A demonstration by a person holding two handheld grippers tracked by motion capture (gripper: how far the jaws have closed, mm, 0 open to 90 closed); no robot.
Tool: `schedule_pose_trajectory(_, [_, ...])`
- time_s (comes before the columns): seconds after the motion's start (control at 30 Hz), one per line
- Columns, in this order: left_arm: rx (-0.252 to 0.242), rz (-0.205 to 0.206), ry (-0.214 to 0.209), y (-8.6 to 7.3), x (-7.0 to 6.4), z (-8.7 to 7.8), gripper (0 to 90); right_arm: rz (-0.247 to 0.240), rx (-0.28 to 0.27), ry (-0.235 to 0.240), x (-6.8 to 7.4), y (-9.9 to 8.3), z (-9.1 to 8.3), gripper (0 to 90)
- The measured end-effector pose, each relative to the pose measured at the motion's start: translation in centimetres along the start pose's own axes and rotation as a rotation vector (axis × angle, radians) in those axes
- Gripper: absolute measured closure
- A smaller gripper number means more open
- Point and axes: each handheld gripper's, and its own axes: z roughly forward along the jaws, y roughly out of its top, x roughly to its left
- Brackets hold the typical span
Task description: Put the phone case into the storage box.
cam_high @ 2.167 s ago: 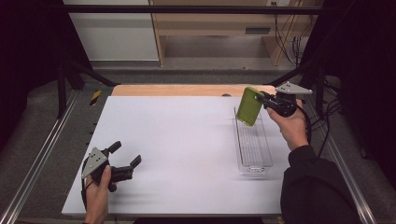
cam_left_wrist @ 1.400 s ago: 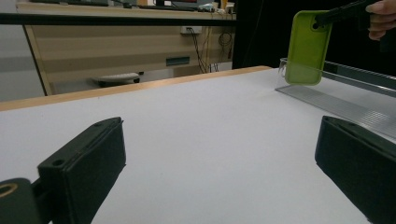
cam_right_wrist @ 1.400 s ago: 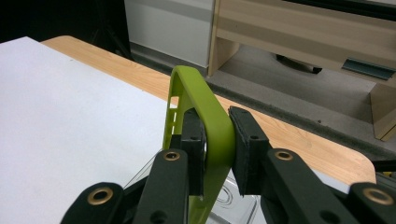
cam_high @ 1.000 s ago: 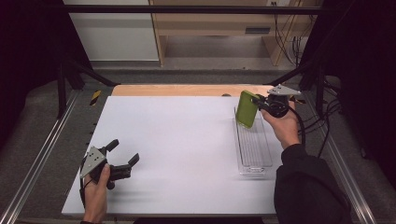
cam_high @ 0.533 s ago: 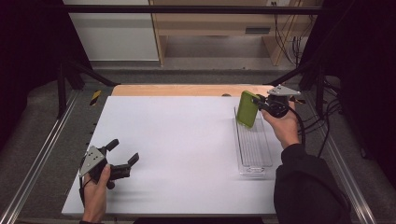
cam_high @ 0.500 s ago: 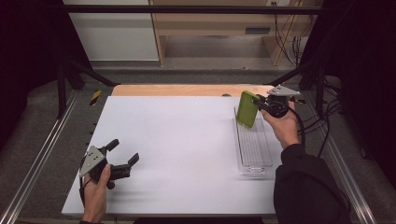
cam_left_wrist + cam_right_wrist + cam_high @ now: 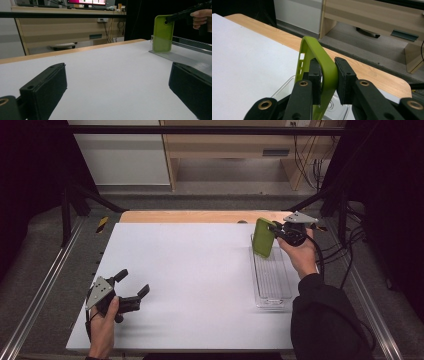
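Note:
A lime-green phone case (image 7: 263,238) stands upright with its lower end inside the far end of a clear plastic tray (image 7: 278,296) at the table's right. My right gripper (image 7: 276,232) is shut on the case's upper edge, one pad on each side of it (image 7: 327,75). The left gripper view shows the case (image 7: 163,33) from afar with the right gripper's jaws on its top corner. My left gripper (image 7: 133,285) rests near the table's front left, open, nothing between its pads (image 7: 45,87).
The white table top (image 7: 190,270) has a wooden strip (image 7: 200,216) along its far edge. Metal rails (image 7: 45,280) run along both sides. A wooden cabinet (image 7: 235,145) stands beyond the table, and cables hang at the far right.
The right gripper has brought the green case down and slightly left, so its lower end now sits in the tray's far end. The left gripper has barely shifted.

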Motion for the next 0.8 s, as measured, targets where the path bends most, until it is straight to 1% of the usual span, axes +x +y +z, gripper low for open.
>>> schedule_pose_trajectory(0.1, [0.003, 0.005, -0.002, 0.01, -0.04, 0.02, 1.3, -0.010, -0.001, -0.008, -0.01, 0.01, 0.13, 75.9])
schedule_pose_trajectory(0.43, [-0.001, 0.000, 0.000, 0.02, -0.07, -0.08, 1.3, 0.016, -0.007, -0.033, 0.01, 0.06, 0.60, 75.1])
schedule_pose_trajectory(0.63, [-0.002, -0.003, 0.001, 0.02, -0.04, -0.12, 1.2, 0.018, -0.007, -0.046, -0.02, 0.14, 0.75, 74.7])
schedule_pose_trajectory(0.8, [-0.003, 0.003, 0.001, 0.08, -0.14, -0.15, 1.2, 0.021, -0.009, -0.058, 0.05, 0.19, 0.79, 74.4])
